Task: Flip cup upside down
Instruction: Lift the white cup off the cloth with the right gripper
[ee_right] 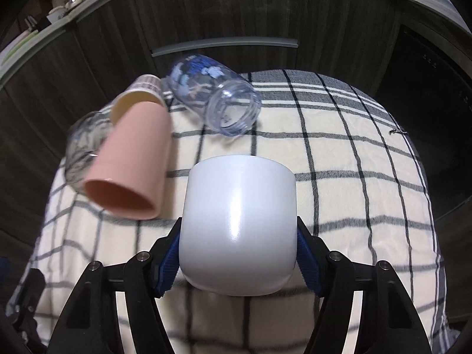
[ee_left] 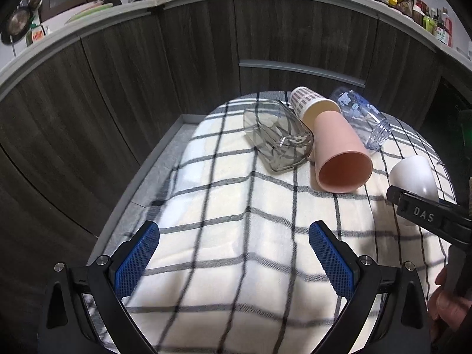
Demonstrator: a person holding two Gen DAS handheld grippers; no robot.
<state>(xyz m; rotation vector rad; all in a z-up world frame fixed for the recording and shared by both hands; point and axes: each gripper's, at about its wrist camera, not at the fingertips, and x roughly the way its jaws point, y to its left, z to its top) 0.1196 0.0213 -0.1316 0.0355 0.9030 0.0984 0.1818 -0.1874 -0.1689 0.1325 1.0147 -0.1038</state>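
Observation:
My right gripper [ee_right: 237,247] is shut on a white cup [ee_right: 239,224], holding it by its sides above the checked cloth [ee_right: 354,177], with the rounded base toward the camera and the mouth pointing away. The cup also shows at the right in the left wrist view [ee_left: 413,174], with the right gripper's black finger [ee_left: 424,212] in front of it. My left gripper [ee_left: 234,253] is open and empty over the cloth's near part, its blue pads [ee_left: 137,258] spread wide.
A pink cup [ee_left: 339,153] lies on its side, mouth toward me. Beside it lie a smoky glass cup [ee_left: 277,138], a patterned paper cup [ee_left: 309,101] and a clear blue-printed bottle [ee_left: 362,118]. Dark wood cabinet fronts [ee_left: 191,59] stand behind.

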